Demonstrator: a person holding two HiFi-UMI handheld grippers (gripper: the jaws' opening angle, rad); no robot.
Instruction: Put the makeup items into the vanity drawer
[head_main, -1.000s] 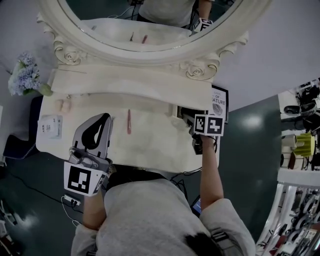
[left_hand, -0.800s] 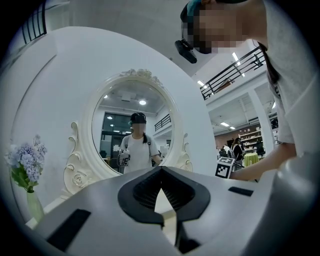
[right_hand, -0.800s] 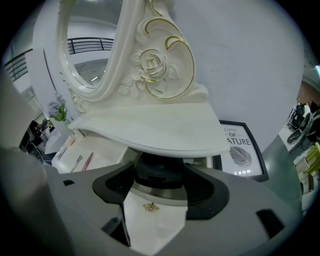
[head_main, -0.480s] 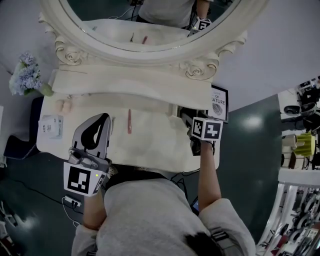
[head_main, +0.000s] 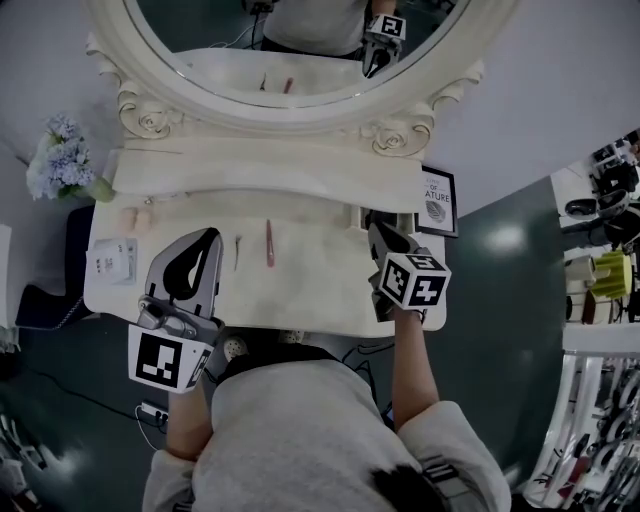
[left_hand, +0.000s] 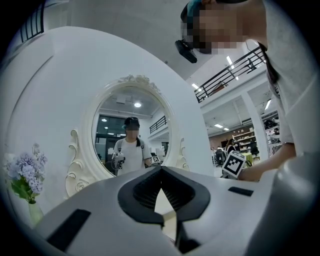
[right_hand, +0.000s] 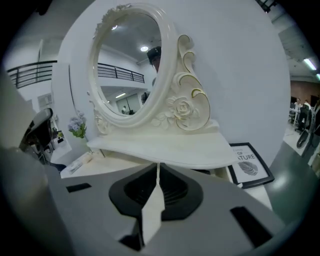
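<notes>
A pink makeup stick (head_main: 269, 243) and a thin dark pencil (head_main: 237, 251) lie on the white vanity top (head_main: 310, 290). My left gripper (head_main: 207, 237) rests on the table just left of them, shut and empty; in the left gripper view its jaws (left_hand: 161, 172) meet at the tips. My right gripper (head_main: 379, 233) hovers at the table's right end, in front of the dark drawer opening (head_main: 374, 217). It is shut with nothing between its jaws (right_hand: 159, 169).
An oval mirror (head_main: 290, 50) and a raised shelf (head_main: 260, 170) stand at the back. Blue flowers (head_main: 62, 165), a white packet (head_main: 112, 260) and small pinkish items (head_main: 135, 216) are at the left. A framed print (head_main: 437, 200) leans at the right.
My right gripper has drawn back from the drawer opening toward the front edge and risen. The left gripper and the makeup items have stayed in place.
</notes>
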